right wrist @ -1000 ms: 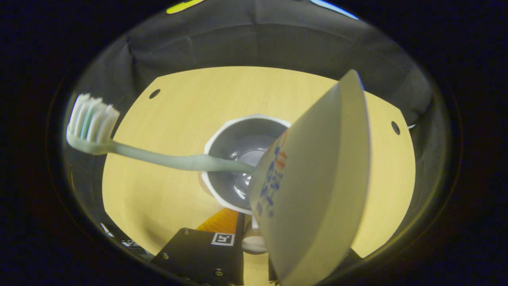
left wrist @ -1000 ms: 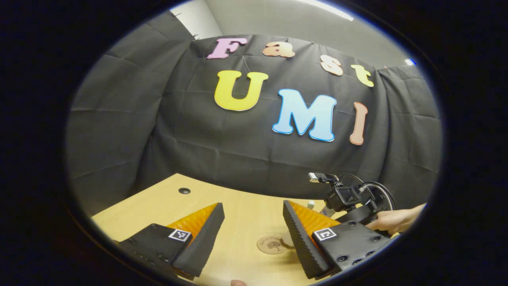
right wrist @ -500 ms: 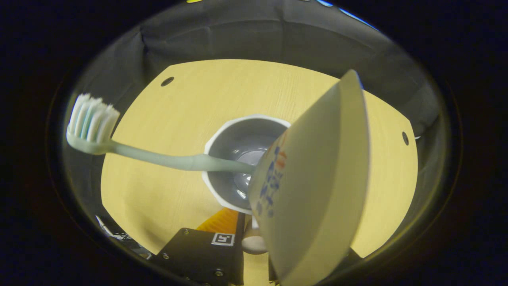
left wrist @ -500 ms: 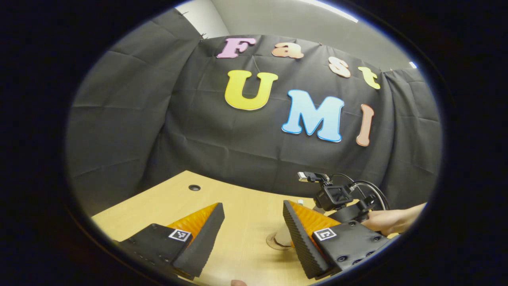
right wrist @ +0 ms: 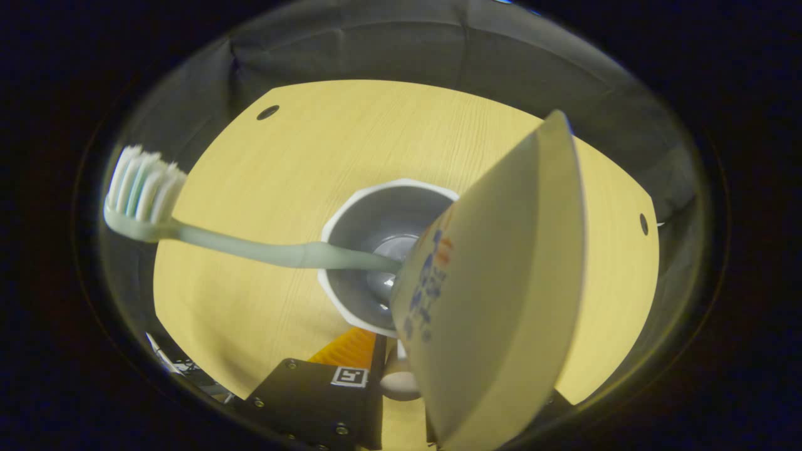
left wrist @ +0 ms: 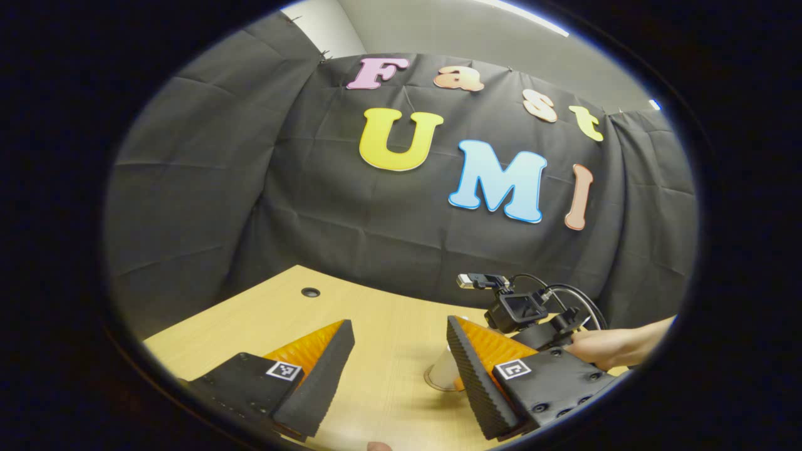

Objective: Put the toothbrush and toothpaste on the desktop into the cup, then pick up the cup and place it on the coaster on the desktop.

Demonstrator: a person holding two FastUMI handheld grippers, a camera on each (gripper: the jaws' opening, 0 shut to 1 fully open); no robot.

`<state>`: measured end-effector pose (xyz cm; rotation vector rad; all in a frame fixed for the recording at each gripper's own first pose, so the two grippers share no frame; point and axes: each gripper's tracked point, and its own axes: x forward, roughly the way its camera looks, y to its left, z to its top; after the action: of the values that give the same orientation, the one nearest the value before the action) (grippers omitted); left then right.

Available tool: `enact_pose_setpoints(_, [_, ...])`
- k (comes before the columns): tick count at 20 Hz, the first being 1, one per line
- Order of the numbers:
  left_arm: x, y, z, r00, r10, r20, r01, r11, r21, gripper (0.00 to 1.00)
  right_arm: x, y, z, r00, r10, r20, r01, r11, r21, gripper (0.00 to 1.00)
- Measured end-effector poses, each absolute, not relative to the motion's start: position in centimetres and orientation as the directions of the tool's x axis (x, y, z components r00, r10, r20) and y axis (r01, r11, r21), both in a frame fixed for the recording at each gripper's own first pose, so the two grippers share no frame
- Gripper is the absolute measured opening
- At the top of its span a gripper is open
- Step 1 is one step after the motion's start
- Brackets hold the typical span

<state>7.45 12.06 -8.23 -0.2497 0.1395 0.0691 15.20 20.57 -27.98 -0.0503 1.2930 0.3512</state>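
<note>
- Gripping the cup point(right wrist: 369, 263) at its near rim, the right gripper point(right wrist: 391, 369) is seen closed on the wall; the toothbrush point(right wrist: 250, 247) and toothpaste point(right wrist: 501, 288) are leaned inside
- The left gripper point(left wrist: 398, 369) is held wide open, empty, above the table point(left wrist: 382, 326)
- Tipping is risked if the top-heavy cup is released off the coaster point(left wrist: 432, 382)
- Tube print is illegible

A recording booth: black cloth wall point(left wrist: 207, 188) behind a wooden desktop point(left wrist: 388, 313).
</note>
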Motion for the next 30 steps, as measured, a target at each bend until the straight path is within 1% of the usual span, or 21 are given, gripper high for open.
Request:
enact_pose_setpoints(2, [7.5,12.1,-8.3,0.988,0.05,-0.147,-0.085,0.967,-0.24,0.96,14.9,19.3,-26.7,0.238,0.24,-0.941,-0.27,0.947,0.173,0.25])
enact_pose_setpoints(3, [7.6,12.0,-8.2,0.988,0.049,-0.146,-0.084,0.967,-0.239,0.96,14.7,18.7,-26.2,0.242,0.246,-0.939,-0.264,0.948,0.18,0.29])
enact_pose_setpoints(4, [7.7,11.8,-8.1,0.988,0.047,-0.146,-0.081,0.968,-0.239,0.99,14.7,18.3,-25.6,0.25,0.259,-0.933,-0.263,0.945,0.192,0.29])
enact_pose_setpoints(5, [7.9,11.6,-8.0,0.989,0.042,-0.144,-0.076,0.968,-0.238,0.99,14.7,18.2,-25.4,0.258,0.261,-0.93,-0.264,0.945,0.192,0.41])
enact_pose_setpoints(6, [7.9,11.3,-7.8,0.989,0.038,-0.141,-0.07,0.97,-0.235,0.96,14.5,18.2,-24.9,0.268,0.271,-0.924,-0.266,0.943,0.2,0.41])
enact_pose_setpoints(8, [8.0,10.7,-7.6,0.99,0.028,-0.136,-0.058,0.972,-0.229,0.96,14.4,18.0,-23.7,0.291,0.288,-0.912,-0.272,0.939,0.21,0.58])
enact_pose_setpoints(9, [8.2,10.2,-7.3,0.991,0.019,-0.132,-0.049,0.972,-0.229,0.96,14.0,18.0,-22.9,0.298,0.309,-0.903,-0.277,0.933,0.227,0.57])
enact_pose_setpoints(10, [8.4,9.9,-7.2,0.992,0.012,-0.129,-0.042,0.973,-0.229,0.93,13.6,17.8,-22.0,0.308,0.32,-0.896,-0.28,0.931,0.235,0.66])
enact_pose_setpoints(11, [8.7,9.4,-7.2,0.991,0.006,-0.131,-0.036,0.973,-0.227,0.93,13.5,17.2,-21.2,0.325,0.32,-0.89,-0.28,0.931,0.233,0.84])
enact_pose_setpoints(12, [8.8,9.0,-7.2,0.991,0.0,-0.132,-0.03,0.974,-0.222,0.93,13.1,16.6,-20.3,0.338,0.324,-0.884,-0.278,0.931,0.235,0.86])
enact_pose_setpoints(13, [8.9,8.7,-7.1,0.991,-0.005,-0.131,-0.024,0.976,-0.218,0.96,12.5,16.1,-19.5,0.349,0.332,-0.876,-0.273,0.931,0.244,0.85])
enact_pose_setpoints(14, [8.9,8.5,-6.9,0.992,-0.007,-0.127,-0.021,0.976,-0.215,0.93,12.0,15.7,-18.8,0.358,0.343,-0.868,-0.267,0.929,0.257,0.85])
enact_pose_setpoints(15, [9.1,8.3,-6.7,0.992,-0.012,-0.124,-0.015,0.977,-0.212,0.93,11.6,15.0,-18.0,0.368,0.353,-0.86,-0.261,0.927,0.269,0.85])
enact_pose_setpoints(16, [9.2,8.1,-6.4,0.993,-0.014,-0.121,-0.012,0.978,-0.208,0.96,11.2,14.3,-17.4,0.384,0.358,-0.852,-0.253,0.927,0.275,0.88])
enact_pose_setpoints(17, [9.5,8.0,-6.1,0.993,-0.013,-0.119,-0.011,0.98,-0.201,0.96,10.6,13.6,-16.7,0.401,0.359,-0.843,-0.246,0.928,0.278,0.91])
enact_pose_setpoints(18, [9.6,7.8,-5.8,0.993,-0.014,-0.115,-0.009,0.981,-0.195,0.96,10.1,12.8,-15.9,0.421,0.357,-0.834,-0.238,0.931,0.278,0.91])
enact_pose_setpoints(22, [10.1,6.4,-4.9,0.993,-0.024,-0.117,0.004,0.985,-0.173,0.96,8.4,9.2,-13.1,0.529,0.33,-0.782,-0.186,0.944,0.272,0.91])
enact_pose_setpoints(27, [10.6,2.6,-3.3,0.992,-0.077,-0.102,0.058,0.983,-0.172,0.96,7.4,4.0,-9.9,0.66,0.261,-0.705,-0.154,0.965,0.213,0.91])
enact_pose_setpoints(28, [10.7,1.8,-2.9,0.992,-0.086,-0.094,0.069,0.983,-0.171,0.96,7.2,3.2,-9.1,0.683,0.254,-0.685,-0.145,0.966,0.213,0.92])
enact_pose_setpoints(29, [10.7,1.0,-2.6,0.992,-0.096,-0.087,0.08,0.982,-0.169,0.93,7.0,2.5,-8.5,0.702,0.249,-0.667,-0.135,0.967,0.218,0.91])
enact_pose_setpoints(30, [10.7,0.3,-2.1,0.992,-0.102,-0.077,0.088,0.982,-0.165,0.93,6.9,1.6,-7.6,0.727,0.24,-0.644,-0.122,0.967,0.222,0.91])
